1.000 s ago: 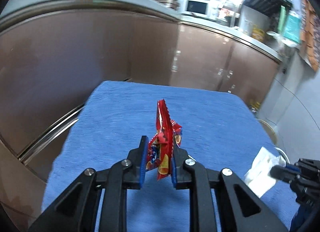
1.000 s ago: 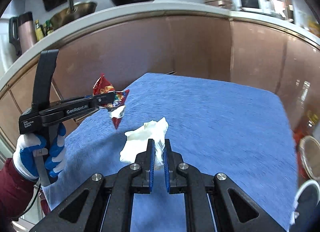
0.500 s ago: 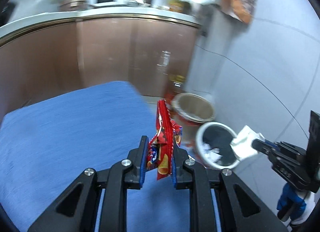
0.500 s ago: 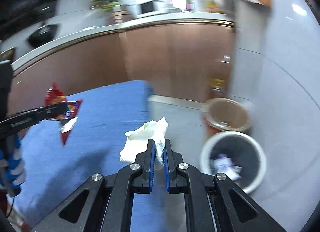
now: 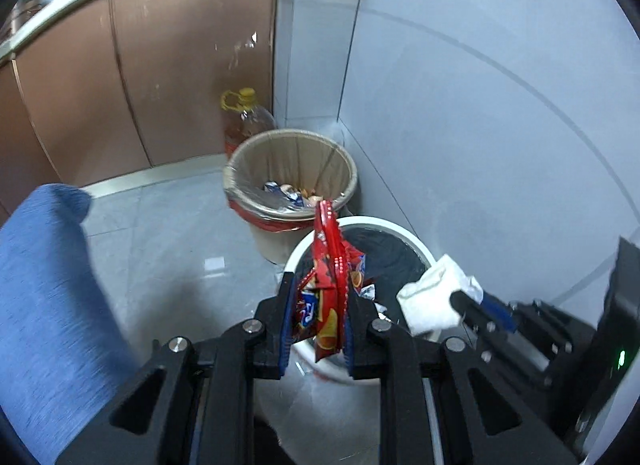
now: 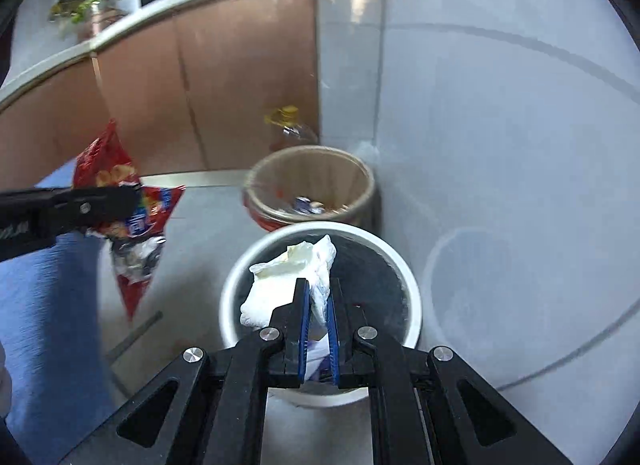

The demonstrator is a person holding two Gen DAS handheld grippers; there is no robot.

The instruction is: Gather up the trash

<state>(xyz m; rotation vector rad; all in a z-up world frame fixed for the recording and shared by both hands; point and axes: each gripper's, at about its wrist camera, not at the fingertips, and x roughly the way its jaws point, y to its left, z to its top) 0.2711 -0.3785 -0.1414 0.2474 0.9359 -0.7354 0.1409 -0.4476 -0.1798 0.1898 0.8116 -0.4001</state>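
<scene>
My left gripper [image 5: 318,285] is shut on a red snack wrapper [image 5: 330,285] and holds it above the near rim of a white trash bin [image 5: 416,243] with a black liner. My right gripper [image 6: 318,291] is shut on a crumpled white tissue [image 6: 280,281] and holds it over the same bin [image 6: 412,297]. The tissue [image 5: 432,297] and right gripper [image 5: 472,303] show at the right of the left wrist view. The wrapper [image 6: 128,225] and left gripper [image 6: 132,197] show at the left of the right wrist view.
A tan bin [image 5: 348,169] with a clear liner and trash inside stands just behind the white bin, in the corner of grey tiled walls. An oil bottle [image 5: 246,115] stands behind it by brown cabinets [image 5: 120,77]. The blue-covered table [image 5: 44,285] is at the left.
Both grippers have swung right, away from the blue table, to the bins on the floor. They now hold the wrapper and the tissue over the white bin, still gripped.
</scene>
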